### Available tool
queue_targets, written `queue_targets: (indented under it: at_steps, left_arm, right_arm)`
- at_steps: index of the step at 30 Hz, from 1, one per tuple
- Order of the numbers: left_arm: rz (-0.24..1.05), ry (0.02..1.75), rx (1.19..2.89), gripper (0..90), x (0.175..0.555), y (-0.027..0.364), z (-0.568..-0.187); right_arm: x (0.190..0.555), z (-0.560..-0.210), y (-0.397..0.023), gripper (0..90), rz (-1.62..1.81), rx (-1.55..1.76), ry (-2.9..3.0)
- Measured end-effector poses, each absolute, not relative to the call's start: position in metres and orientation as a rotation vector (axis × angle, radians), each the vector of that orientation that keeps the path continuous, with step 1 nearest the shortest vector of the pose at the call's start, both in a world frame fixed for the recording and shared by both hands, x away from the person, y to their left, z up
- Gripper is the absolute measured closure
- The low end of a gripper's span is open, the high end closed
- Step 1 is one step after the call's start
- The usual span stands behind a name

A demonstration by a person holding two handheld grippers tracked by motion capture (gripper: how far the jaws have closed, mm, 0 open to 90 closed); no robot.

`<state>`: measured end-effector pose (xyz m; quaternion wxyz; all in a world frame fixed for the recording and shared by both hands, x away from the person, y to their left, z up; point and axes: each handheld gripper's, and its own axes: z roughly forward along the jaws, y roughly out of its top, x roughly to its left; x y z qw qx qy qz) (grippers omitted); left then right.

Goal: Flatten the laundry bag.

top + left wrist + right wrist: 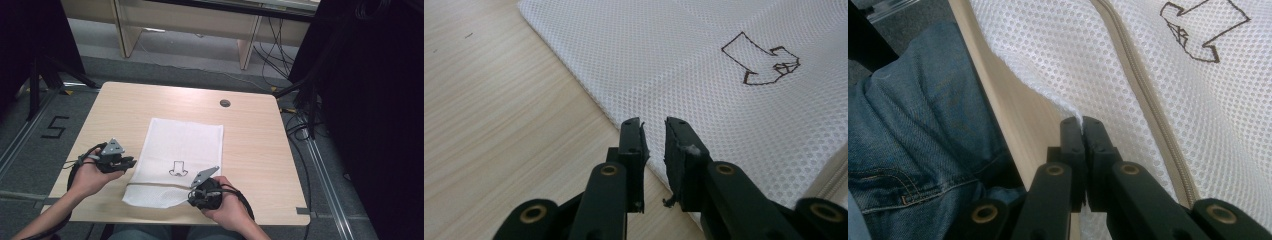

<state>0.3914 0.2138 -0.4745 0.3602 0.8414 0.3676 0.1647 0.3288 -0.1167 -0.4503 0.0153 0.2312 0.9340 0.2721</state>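
At the bottom of the high view two hands come in, each with one gripper. The right gripper (192, 196) sits low and just right of centre, at the near edge of the one white mesh bag (182, 145). In the right gripper view its jaws are pressed together on the bag's edge (1068, 107), the mesh pinched between the tips and lifted into a small fold off the table (1010, 117); blue jeans (913, 125) fill the left of that frame, beyond the table edge. One zip (1143, 100) runs diagonally through the middle of that view, to the right of the jaws.

The left gripper (131, 162) lies at lower left in the high view, tips at the bag's left side. In the left gripper view its jaws stand slightly spread, nothing clamped between them; the bag's edge (589, 95) passes under the tips, the mesh stretching to upper right.

One dark outline drawing (178, 169) marks the bag, between the two grippers. Farther up the table, right of centre, is one round dark hole (225, 103).
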Motion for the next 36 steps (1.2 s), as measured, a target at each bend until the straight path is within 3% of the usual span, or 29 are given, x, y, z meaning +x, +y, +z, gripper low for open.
queue_targets:
  at_steps: [16,31,36]
  left_arm:
    - [0.426,0.915,2.199,72.8,0.390,0.207,-0.477]
    - [0.416,0.914,2.192,68.0,0.389,0.202,-0.481]
    - [0.371,0.890,2.197,68.6,0.385,0.197,-0.482]
  right_arm:
    - [0.333,-0.464,-0.114,87.8,0.797,0.725,2.935]
    - [0.329,-0.450,-0.122,64.3,0.911,0.861,2.902]
    - [0.338,-0.451,-0.133,68.1,0.887,0.982,2.862]
